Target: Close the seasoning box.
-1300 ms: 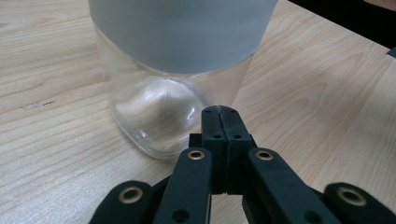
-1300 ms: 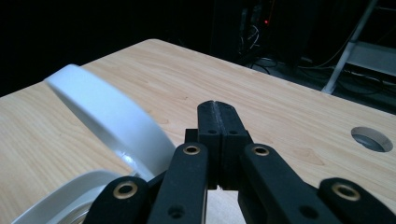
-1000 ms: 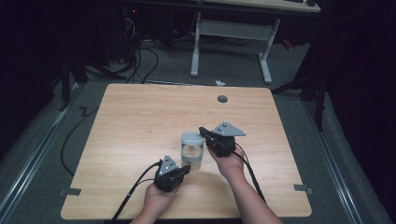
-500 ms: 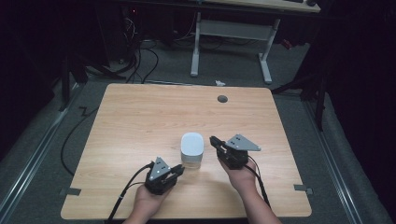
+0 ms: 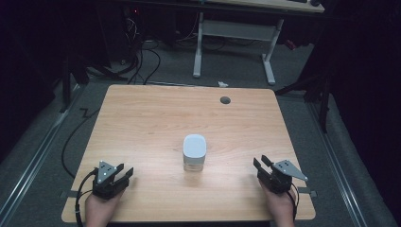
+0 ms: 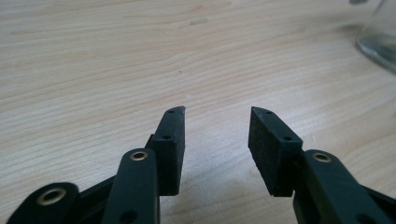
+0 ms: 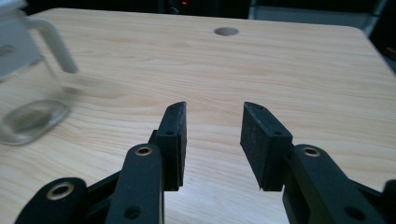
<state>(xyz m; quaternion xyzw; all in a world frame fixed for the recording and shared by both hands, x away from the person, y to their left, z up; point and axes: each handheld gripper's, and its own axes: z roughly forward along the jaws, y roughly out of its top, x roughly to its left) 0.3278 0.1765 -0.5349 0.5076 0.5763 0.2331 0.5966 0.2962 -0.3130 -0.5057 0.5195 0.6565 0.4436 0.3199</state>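
Resting at the near corners of the light wooden table (image 5: 142, 123), both grippers empty.
Left gripper (image 5: 124, 173) and right gripper (image 5: 260, 162): jaws spread. Clear glass jar with white lid (image 5: 194, 152) upright at centre, well apart from both.

Wide bare wood across the table (image 5: 142, 118), open to passage on every side. One obstacle only: a clear jar (image 5: 194, 152) with white lid, upright mid-table, between left gripper (image 5: 124, 174) and right gripper (image 5: 261, 164), well apart from both. Small round hole (image 5: 225, 100) near far edge.
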